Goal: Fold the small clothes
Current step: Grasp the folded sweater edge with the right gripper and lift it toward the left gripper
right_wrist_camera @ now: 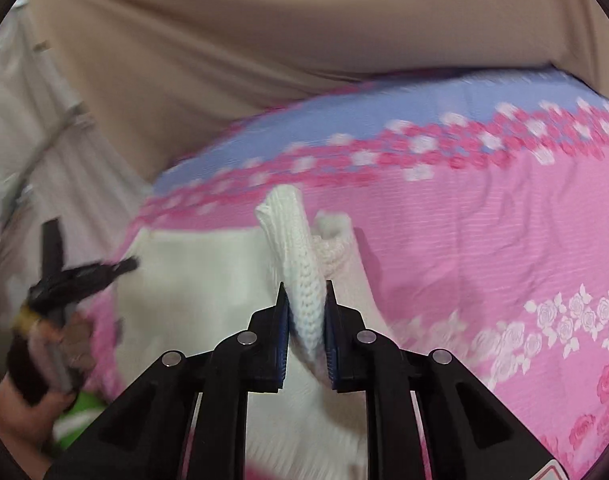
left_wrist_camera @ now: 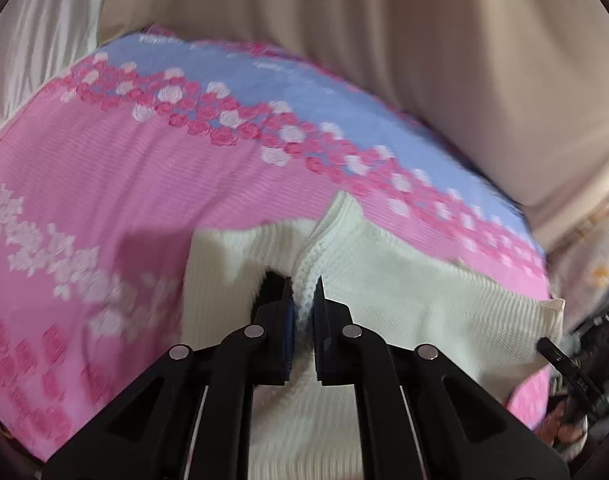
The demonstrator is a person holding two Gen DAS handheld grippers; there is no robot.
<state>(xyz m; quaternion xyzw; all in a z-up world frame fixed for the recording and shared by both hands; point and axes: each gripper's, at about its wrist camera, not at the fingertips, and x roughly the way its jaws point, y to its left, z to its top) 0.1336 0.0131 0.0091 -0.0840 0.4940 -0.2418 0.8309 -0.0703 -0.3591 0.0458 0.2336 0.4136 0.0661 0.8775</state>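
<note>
A white knitted garment (left_wrist_camera: 404,300) lies on a pink and blue flowered bedspread (left_wrist_camera: 124,184). My left gripper (left_wrist_camera: 303,284) is shut on a ribbed edge of the garment, pinched between its jaws. My right gripper (right_wrist_camera: 304,292) is shut on another ribbed edge of the same garment (right_wrist_camera: 208,292), which stands up in a fold between its jaws. The left gripper also shows at the left of the right wrist view (right_wrist_camera: 132,264), and the right gripper at the right of the left wrist view (left_wrist_camera: 544,346). Both views are motion-blurred.
The bedspread (right_wrist_camera: 484,240) covers a bed. Beige fabric (left_wrist_camera: 384,40) hangs behind it. White cloth (right_wrist_camera: 20,140) lies to the left in the right wrist view. A green item (right_wrist_camera: 80,412) sits low by the person's hand.
</note>
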